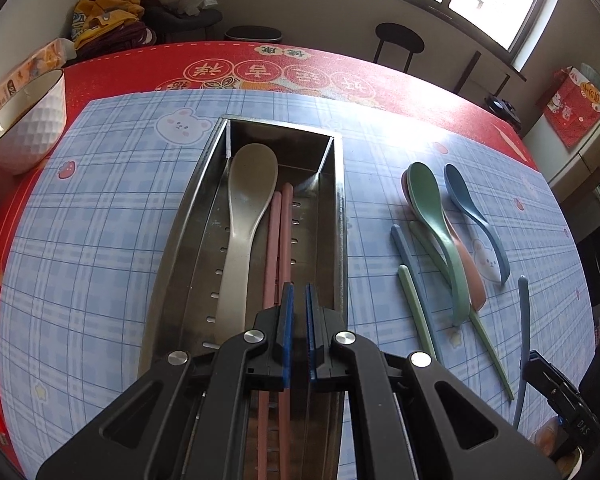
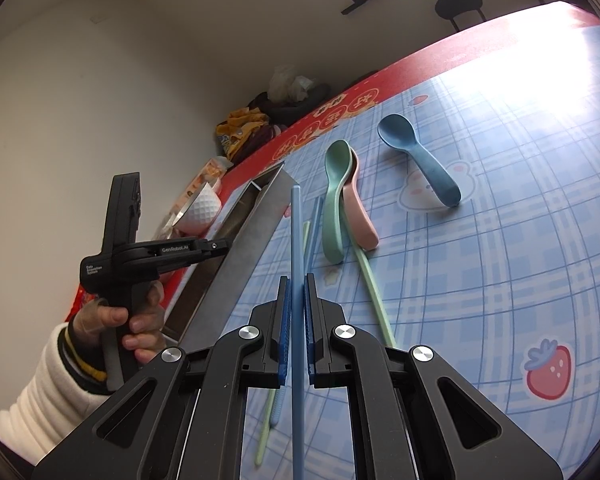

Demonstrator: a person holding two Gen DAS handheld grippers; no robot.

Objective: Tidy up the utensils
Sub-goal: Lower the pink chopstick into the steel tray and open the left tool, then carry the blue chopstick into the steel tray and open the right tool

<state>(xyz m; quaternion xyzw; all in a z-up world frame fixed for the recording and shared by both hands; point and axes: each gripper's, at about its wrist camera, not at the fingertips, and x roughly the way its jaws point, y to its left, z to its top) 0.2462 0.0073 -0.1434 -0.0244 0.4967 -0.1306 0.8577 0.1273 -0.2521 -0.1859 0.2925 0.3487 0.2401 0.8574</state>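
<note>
The left gripper point(image 1: 298, 292) hovered empty, jaws nearly together, above the pink chopsticks point(image 1: 278, 240) in the steel tray point(image 1: 342, 216). The right gripper point(image 2: 298, 284) pinched a blue chopstick point(image 2: 296, 232), spoons point(image 2: 336, 200) lying beyond it.

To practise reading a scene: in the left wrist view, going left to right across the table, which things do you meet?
White bowl → metal tray → beige spoon → pink chopsticks → green spoon → blue spoon.

Four spoons: one beige point(image 1: 246, 216) in the metal tray point(image 1: 204, 200) ahead of the left claw point(image 1: 298, 300), and green point(image 1: 434, 216), pink point(image 1: 470, 272), blue point(image 1: 474, 208) to its right. Six chopsticks: two pink point(image 1: 278, 240), two green point(image 1: 416, 312), two blue point(image 1: 402, 248). One white bowl point(image 1: 28, 128).
</note>
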